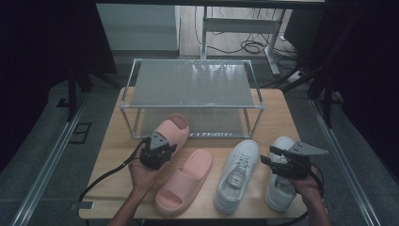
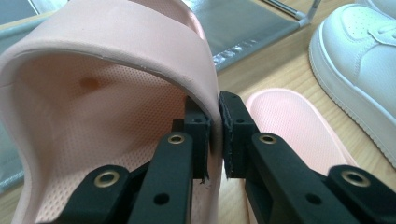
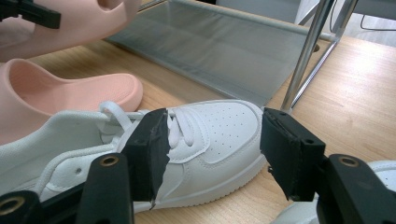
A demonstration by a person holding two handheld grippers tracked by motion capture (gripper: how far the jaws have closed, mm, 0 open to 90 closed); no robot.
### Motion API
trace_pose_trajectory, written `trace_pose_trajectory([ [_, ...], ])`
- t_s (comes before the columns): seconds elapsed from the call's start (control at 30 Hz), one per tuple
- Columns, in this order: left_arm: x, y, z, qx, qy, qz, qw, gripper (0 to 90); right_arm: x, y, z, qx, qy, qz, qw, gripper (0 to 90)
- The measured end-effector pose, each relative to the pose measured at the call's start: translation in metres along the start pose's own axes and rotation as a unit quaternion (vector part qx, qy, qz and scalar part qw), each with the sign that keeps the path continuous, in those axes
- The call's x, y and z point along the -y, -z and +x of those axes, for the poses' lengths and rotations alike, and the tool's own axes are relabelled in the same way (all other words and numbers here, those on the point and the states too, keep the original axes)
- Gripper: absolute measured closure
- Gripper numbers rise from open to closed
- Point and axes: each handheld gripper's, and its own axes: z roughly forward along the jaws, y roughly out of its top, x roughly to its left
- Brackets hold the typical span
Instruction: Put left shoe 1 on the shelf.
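My left gripper [image 1: 161, 140] is shut on the side wall of a pink slipper [image 1: 172, 128], whose toe points into the lower level of the wire rack [image 1: 193, 107]. In the left gripper view the pads [image 2: 233, 126] pinch the slipper's [image 2: 107, 56] strap edge between them. The matching pink slipper [image 1: 185, 182] lies flat on the table just right of it. Two white sneakers sit further right, one [image 1: 236, 175] mid-table and one [image 1: 281, 181] under my right hand. My right gripper [image 1: 267, 156] hangs open over them. The nearer sneaker's toe [image 3: 224, 121] lies just beyond the jaws, untouched.
The two-level metal rack has grey shelves [image 3: 219, 46] and a thin upright post [image 3: 306, 51] at its front corner. The wooden table [image 1: 277, 117] ends close behind the rack. Cables trail from both grippers off the front edge.
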Motion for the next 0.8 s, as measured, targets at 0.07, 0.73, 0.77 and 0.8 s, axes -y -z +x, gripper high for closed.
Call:
trace_pose_trajectory([
  [0.07, -0.003, -0.005, 0.0, 0.0, -0.001, 0.001, 1.0, 83.0, 0.0, 0.0, 0.0, 0.0, 0.0, 0.001, 1.0, 42.6],
  [0.73, -0.026, -0.048, 0.006, 0.006, 0.009, 0.01, 0.9999, 82.8, 0.001, 0.001, -0.002, 0.0, -0.002, -0.001, 1.0, 42.6],
  [0.77, -0.027, -0.051, 0.006, 0.006, 0.009, 0.01, 0.9999, 82.8, 0.001, 0.001, -0.002, 0.0, -0.003, -0.001, 1.0, 42.6],
  [0.8, -0.028, -0.054, 0.007, 0.008, 0.012, 0.012, 0.9998, 82.8, 0.001, 0.001, -0.002, 0.0, -0.002, -0.001, 1.0, 42.6],
])
